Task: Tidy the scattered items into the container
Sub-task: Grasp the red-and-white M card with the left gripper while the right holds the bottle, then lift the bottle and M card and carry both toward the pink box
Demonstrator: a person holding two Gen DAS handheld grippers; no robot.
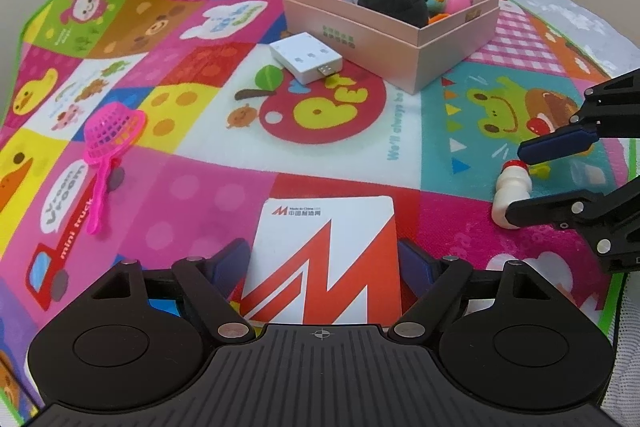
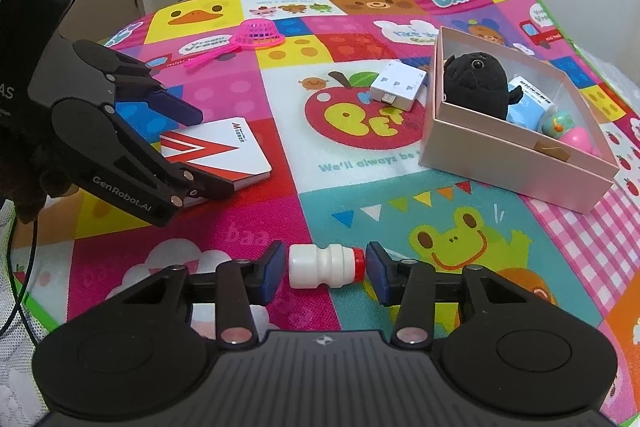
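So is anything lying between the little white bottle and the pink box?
Nothing visible. Bare mat separates the bottle, in the right tongs, from the box; the white adapter lies off to one side.

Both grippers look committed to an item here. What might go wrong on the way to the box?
1. The right gripper pinches the small white bottle with a red cap end to end; it may pop out.
2. The left gripper clamps the flat white and red booklet by its edges; it may bow or slip.
3. The pink cardboard box already holds a black plush toy, so space is tight.
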